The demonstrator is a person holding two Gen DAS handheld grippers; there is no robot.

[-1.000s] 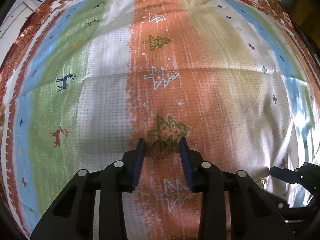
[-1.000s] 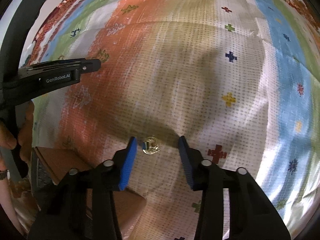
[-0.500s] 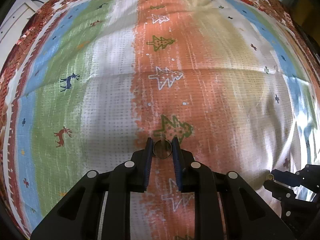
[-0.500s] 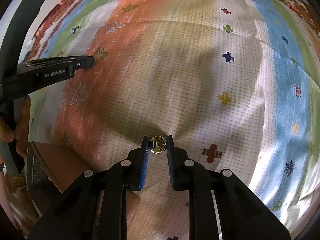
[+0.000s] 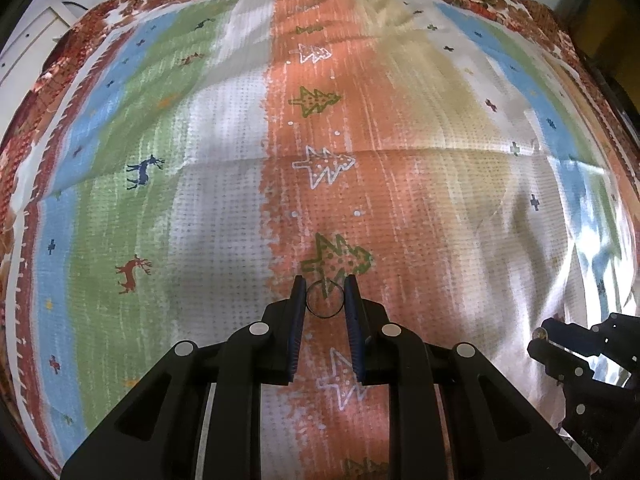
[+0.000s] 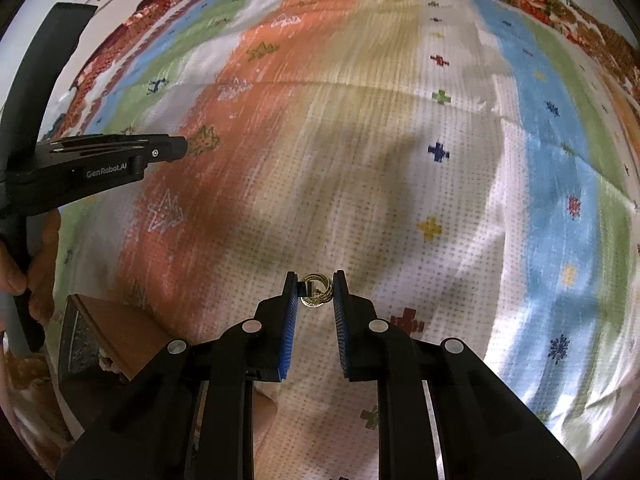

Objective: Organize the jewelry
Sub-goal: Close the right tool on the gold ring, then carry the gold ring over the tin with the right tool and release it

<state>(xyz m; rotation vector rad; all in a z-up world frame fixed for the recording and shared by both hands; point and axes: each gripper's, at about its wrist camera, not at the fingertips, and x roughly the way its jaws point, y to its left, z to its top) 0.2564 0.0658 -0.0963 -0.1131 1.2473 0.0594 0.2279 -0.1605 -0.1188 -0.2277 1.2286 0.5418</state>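
My left gripper (image 5: 325,294) is shut on a thin dark ring (image 5: 325,300), which stands between the blue pads over a green tree print on the orange stripe of the cloth (image 5: 224,208). My right gripper (image 6: 316,290) is shut on a gold knotted ring (image 6: 317,291), held just above the pale dotted part of the cloth (image 6: 360,184). The right gripper (image 5: 538,344) also shows at the lower right of the left wrist view, with a glint of gold at its tip. The left gripper (image 6: 185,147) reaches in from the left of the right wrist view.
A brown box (image 6: 108,336) with a dark glittery inside lies at the lower left in the right wrist view, beside a person's hand (image 6: 38,256) on the left gripper's handle. The striped, patterned cloth covers the whole surface; its red floral border (image 5: 120,4) runs round the far edges.
Both grippers closed from wide open onto their rings. The gold ring now sits slightly lifted between the right pads, and the dark ring is held between the left pads.
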